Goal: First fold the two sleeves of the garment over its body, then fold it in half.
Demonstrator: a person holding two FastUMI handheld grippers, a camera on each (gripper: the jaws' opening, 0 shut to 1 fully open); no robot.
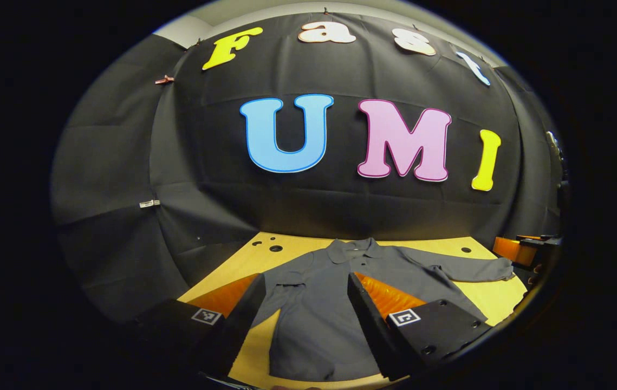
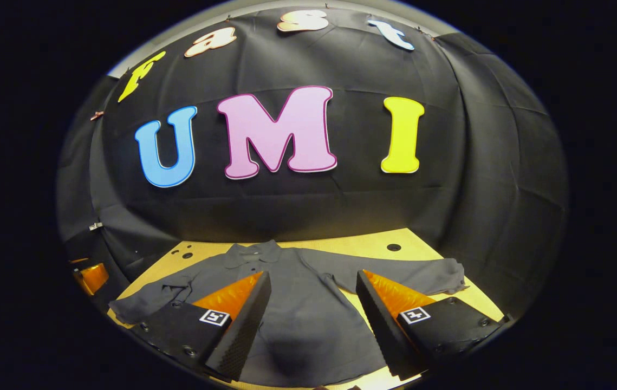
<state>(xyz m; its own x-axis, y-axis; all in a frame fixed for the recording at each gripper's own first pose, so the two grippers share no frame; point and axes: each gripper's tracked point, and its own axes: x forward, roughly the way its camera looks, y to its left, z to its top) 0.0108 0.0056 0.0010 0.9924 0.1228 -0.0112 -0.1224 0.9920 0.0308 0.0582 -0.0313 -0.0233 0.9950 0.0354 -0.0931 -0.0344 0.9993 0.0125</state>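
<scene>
With both my left tongs (image 1: 303, 314) and right tongs (image 2: 313, 319) spread wide and empty above the shirt (image 2: 297, 303) lying flat on the desk (image 2: 362, 241), a shallow pinch could drop a sleeve (image 2: 422, 273) mid-fold.

In the left gripper view, the left claw (image 1: 304, 319) covers parts of the grey shirt (image 1: 319, 319), and the shirt's hem is cut off at the bottom edge. The right claw (image 2: 313, 319) hides both sides of the shirt's body in the right gripper view, and the worktop (image 2: 373, 244) runs out of sight below.
</scene>
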